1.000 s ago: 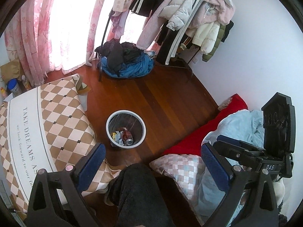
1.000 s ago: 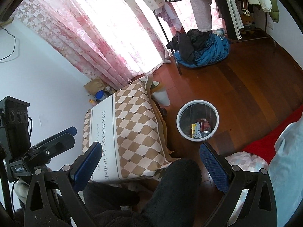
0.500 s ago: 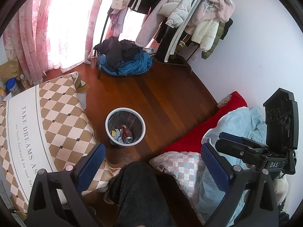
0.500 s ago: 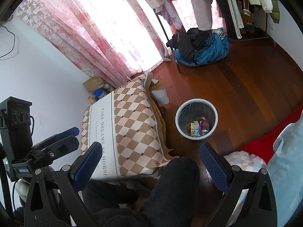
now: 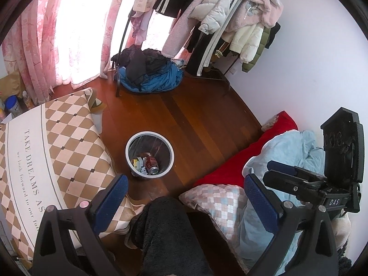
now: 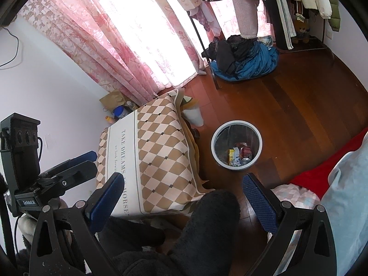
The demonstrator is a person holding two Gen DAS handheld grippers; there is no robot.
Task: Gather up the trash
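**Trash already in the bin, both grippers empty**

The trash sits at the bottom of the bin point(image 5: 149, 153): a red drink can point(image 5: 151, 162) lying on its side among crumpled wrappers point(image 5: 138, 162). The can looks light and thin-walled, smooth and likely to dent or slip under a hard squeeze, so across its middle is the best hold. The wrappers are soft, nearly weightless and will crush flat; any raised fold will do. The bin itself looks like light plastic with a stiff rim, the natural place to take it.

The left gripper point(image 5: 184, 196) and the right gripper point(image 6: 181, 194) both hang high above the bin, fingers spread wide and holding nothing.

The bin stands on a smooth, dark wooden floor point(image 5: 195, 119). Beside it is a checked cushion point(image 5: 57, 138); across from that lie a red blanket point(image 5: 243, 156) and a checked pillow point(image 5: 214, 200). Beyond the bin are a heap of clothes point(image 5: 149, 73), a rack of coats point(image 5: 230, 18) and pink curtains point(image 5: 36, 46). No loose trash shows on the floor near the bin.
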